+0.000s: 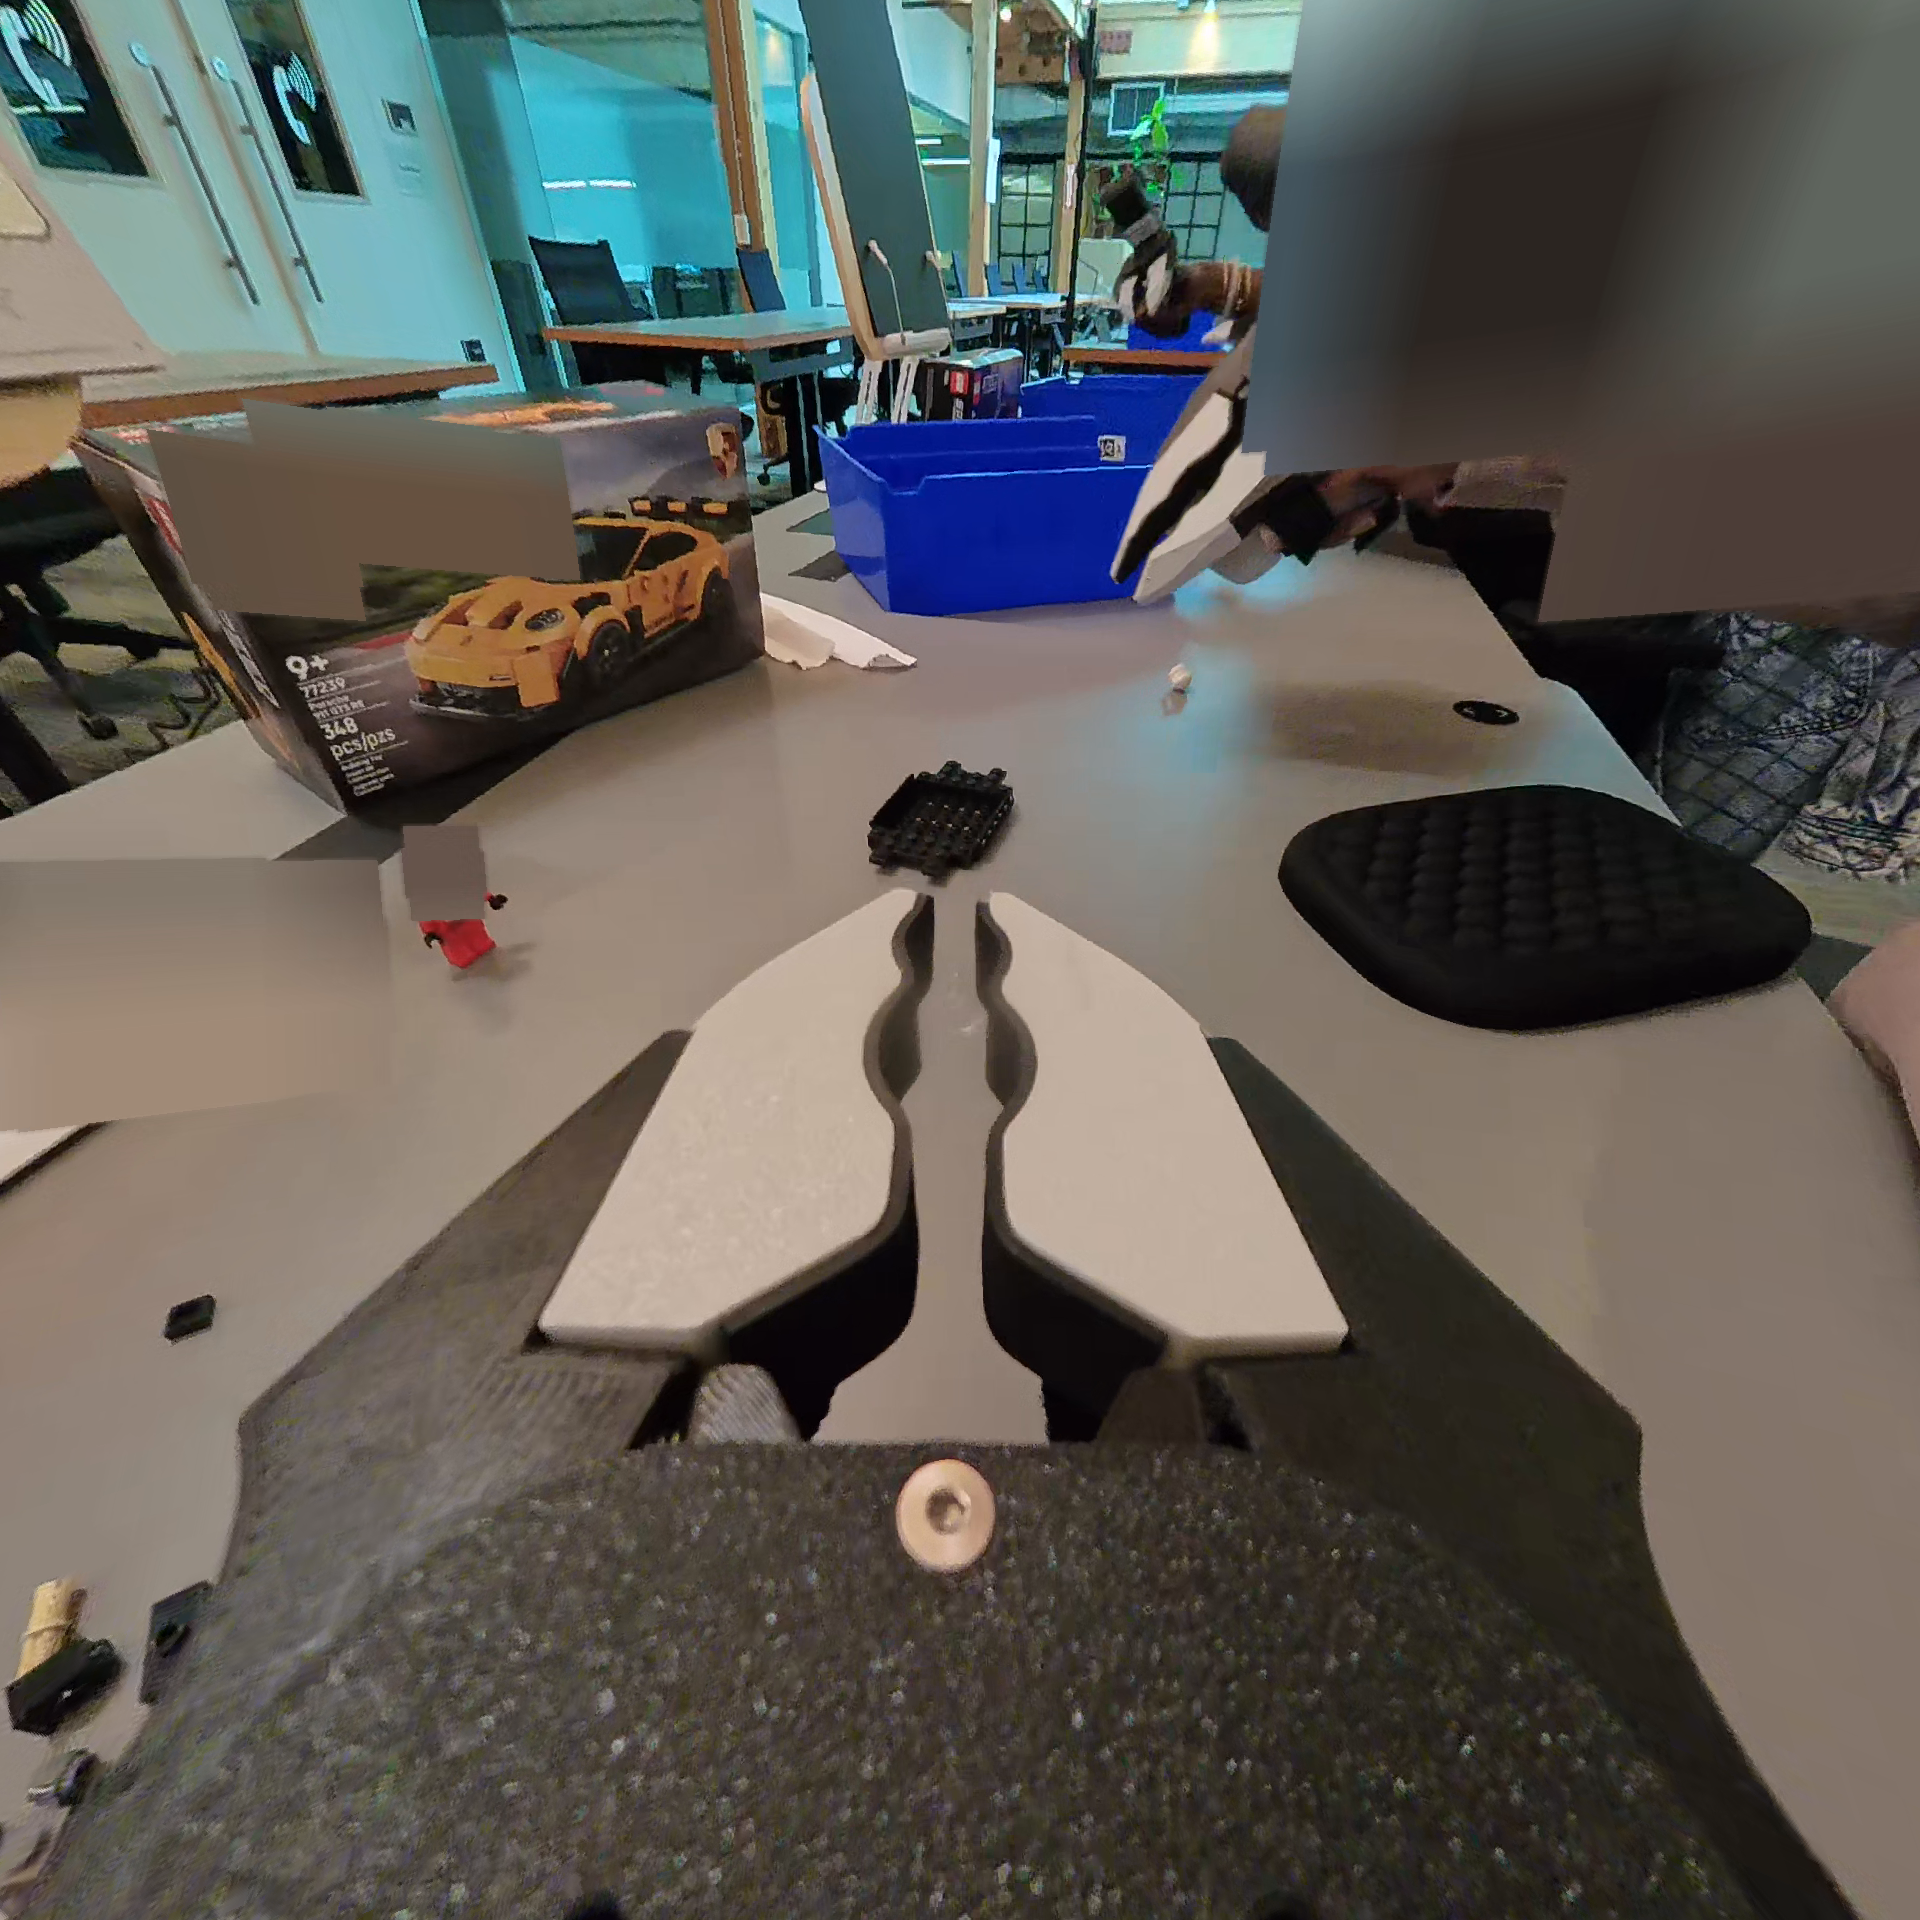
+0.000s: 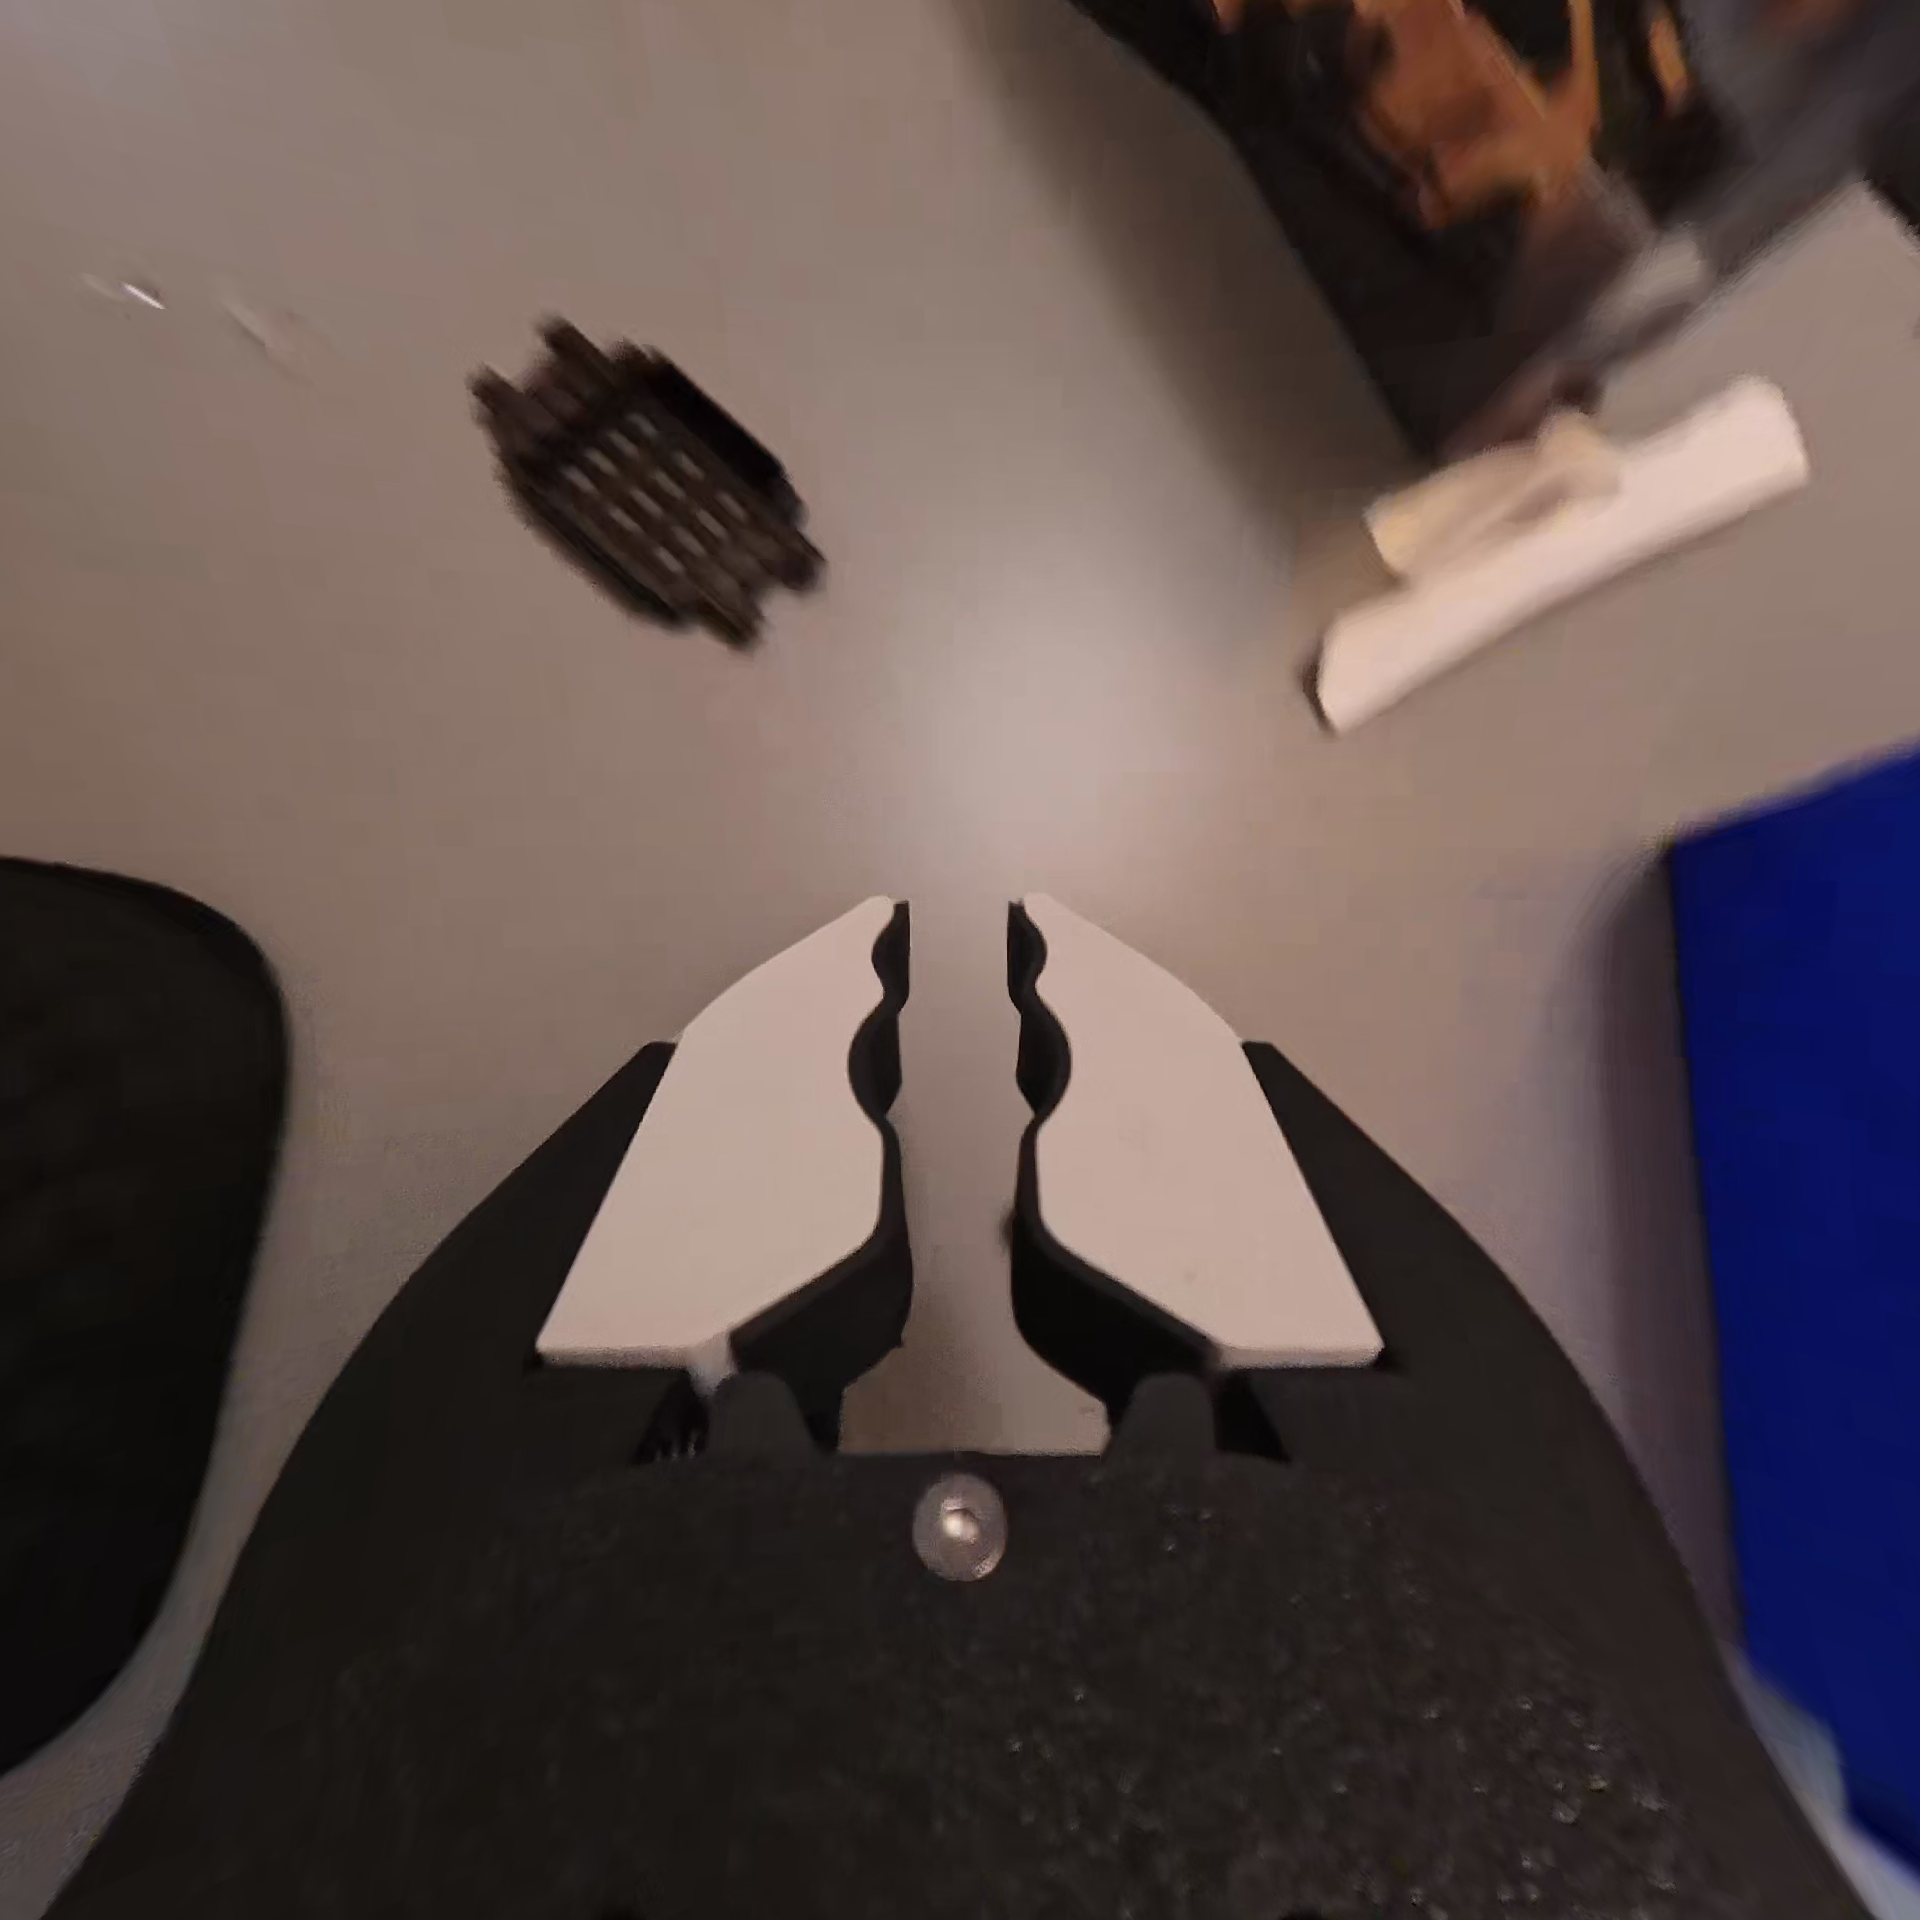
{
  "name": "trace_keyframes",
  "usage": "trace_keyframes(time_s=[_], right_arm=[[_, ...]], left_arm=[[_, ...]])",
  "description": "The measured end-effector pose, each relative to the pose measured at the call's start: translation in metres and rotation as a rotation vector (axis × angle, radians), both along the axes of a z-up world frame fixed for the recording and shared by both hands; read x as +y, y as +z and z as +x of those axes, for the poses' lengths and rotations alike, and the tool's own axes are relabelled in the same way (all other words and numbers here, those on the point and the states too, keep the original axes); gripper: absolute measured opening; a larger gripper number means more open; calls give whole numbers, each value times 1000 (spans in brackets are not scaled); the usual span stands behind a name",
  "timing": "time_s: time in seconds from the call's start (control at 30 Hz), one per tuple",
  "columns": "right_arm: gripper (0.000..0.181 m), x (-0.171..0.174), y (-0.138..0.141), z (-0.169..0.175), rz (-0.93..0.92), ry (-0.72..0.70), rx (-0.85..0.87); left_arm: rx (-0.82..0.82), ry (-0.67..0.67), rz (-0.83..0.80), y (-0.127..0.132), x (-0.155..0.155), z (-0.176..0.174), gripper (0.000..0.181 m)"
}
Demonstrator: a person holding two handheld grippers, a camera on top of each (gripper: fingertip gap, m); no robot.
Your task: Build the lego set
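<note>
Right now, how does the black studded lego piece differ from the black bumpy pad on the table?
The black lego piece is small, hard-edged and carries rows of studs; the black pad is far larger, rounded and dimpled. The lego piece lies just ahead of the left tool; the pad lies off to its right. Both are black and rest on the grey table.

A black studded lego plate assembly [image 1: 940, 818] lies flat on the grey table [image 1: 1039, 1143] — a red minifigure [image 1: 462, 930] stands well apart.
</note>
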State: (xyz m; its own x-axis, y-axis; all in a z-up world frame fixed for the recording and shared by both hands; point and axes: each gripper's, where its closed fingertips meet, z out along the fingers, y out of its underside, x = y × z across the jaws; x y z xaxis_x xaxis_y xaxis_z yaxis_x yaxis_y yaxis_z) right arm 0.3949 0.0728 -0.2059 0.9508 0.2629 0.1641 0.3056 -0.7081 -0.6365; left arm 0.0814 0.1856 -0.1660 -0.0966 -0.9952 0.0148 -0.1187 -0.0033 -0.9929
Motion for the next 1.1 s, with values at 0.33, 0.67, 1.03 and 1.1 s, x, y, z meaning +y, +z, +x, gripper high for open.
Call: trace_keyframes(time_s=[0.33,0.67,1.03,1.1], right_arm=[[34,-85,-65,72,-82,-299,23],[0,-96,-64,72,112,-405,90],[30,-120,-37,58,193,-400,195],[34,-114,-54,57,143,-390,187]], left_arm=[[59,-19,-20,-18,-6,5,9],[85,-40,-28,-25,-12,8,9],[91,-67,-32,-27,-16,8,9],[96,-77,-28,-28,-19,9,9]])
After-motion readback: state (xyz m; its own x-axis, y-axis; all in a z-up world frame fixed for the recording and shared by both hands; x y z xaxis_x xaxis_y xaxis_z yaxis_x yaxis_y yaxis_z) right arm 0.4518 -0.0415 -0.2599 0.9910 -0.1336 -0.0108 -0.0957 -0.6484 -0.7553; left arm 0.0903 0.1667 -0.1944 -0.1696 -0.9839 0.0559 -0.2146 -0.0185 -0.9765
